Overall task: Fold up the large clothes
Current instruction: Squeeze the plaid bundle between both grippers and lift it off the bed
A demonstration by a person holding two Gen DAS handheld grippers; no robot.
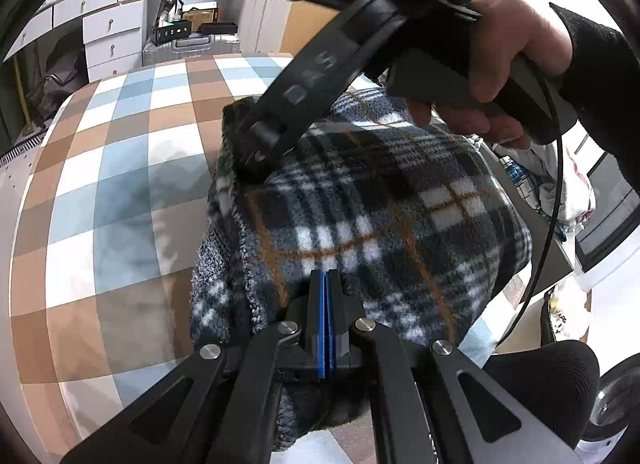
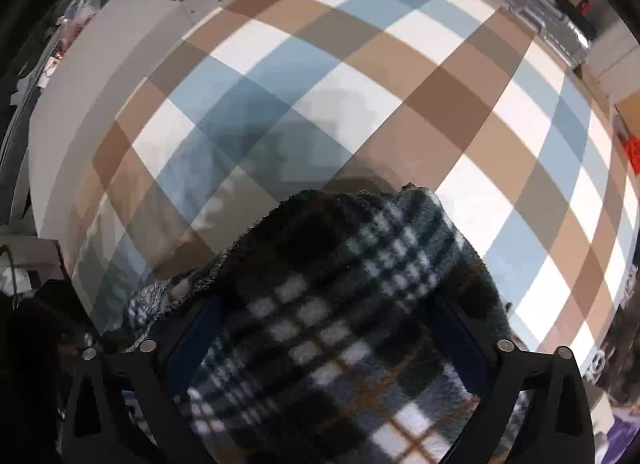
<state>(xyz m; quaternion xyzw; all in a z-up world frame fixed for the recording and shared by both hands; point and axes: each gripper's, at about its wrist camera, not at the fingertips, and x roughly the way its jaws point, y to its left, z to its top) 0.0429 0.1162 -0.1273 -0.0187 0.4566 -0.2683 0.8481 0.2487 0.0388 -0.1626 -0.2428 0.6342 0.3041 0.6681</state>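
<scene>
Fleecy plaid in dark grey, white and thin orange lines makes up the folded garment, a thick bundle lying on a bed covered in blue, brown and white checks. In the left wrist view its long axis runs from the near edge of the bed away toward the upper middle, a little tilted to the left, with a knitted grey lining showing along its left side.

The left tongs are pressed fully together, blue pads meeting, their tips resting at the near end of the garment; no cloth can be seen between them. The right tongs stand wide apart, straddling the far part of the bundle from above. Whether their pads press on the cloth is hard to make out, since the fabric there is blurred and hides the fingertips. A hand in a dark sleeve grips the right tool's handle. The garment's near end is cut off behind the left tool's frame.
</scene>
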